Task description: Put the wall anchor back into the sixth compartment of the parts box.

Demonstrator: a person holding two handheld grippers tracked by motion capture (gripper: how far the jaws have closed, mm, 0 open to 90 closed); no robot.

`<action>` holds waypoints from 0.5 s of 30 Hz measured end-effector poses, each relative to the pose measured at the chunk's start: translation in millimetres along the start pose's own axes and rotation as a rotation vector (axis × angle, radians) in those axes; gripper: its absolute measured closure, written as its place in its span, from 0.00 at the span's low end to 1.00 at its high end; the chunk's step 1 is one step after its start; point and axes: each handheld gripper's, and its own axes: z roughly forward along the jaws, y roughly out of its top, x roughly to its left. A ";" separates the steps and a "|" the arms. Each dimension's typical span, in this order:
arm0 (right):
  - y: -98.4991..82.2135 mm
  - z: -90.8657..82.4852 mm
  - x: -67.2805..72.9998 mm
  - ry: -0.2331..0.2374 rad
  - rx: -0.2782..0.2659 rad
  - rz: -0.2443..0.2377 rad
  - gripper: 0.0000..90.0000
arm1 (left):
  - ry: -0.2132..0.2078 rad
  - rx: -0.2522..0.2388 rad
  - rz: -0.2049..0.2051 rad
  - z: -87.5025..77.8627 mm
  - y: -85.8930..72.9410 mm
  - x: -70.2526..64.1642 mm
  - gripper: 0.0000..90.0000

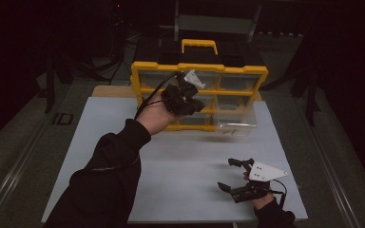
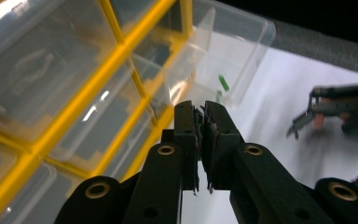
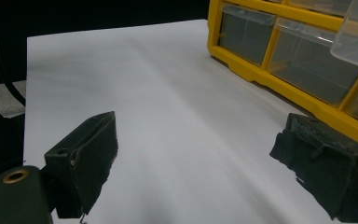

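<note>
A yellow organiser [image 1: 199, 69] with clear drawers stands at the back of the white table [image 1: 180, 161]. Its lower right drawer [image 1: 237, 126] is pulled out and holds small green pieces [image 2: 223, 84]. My left gripper [image 1: 190, 102] is raised in front of the organiser's middle drawers. In the left gripper view its jaws [image 2: 200, 121] are shut, and I see nothing between the pads. My right gripper [image 1: 229, 175] rests low at the table's front right. Its jaws stand wide open, with bare table between the pads [image 3: 88, 158].
The organiser has a yellow carry handle [image 1: 199, 43] on top. Dark floor and stand legs surround the table. From the left gripper view the right gripper [image 2: 307, 116] shows farther off on the white surface. The organiser's frame [image 3: 279, 79] runs along the right of the right gripper view.
</note>
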 end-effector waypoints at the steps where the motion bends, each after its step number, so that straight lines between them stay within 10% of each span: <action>1: 0.1 -0.1 0.1 0.000 -0.001 0.001 0.12 | 0.007 -0.001 0.006 1.1 3.4 -0.5 0.93; 15: 0.2 -0.8 -0.6 -0.001 -0.006 0.001 0.12 | 0.000 -0.047 -0.043 19.5 26.9 -3.6 0.93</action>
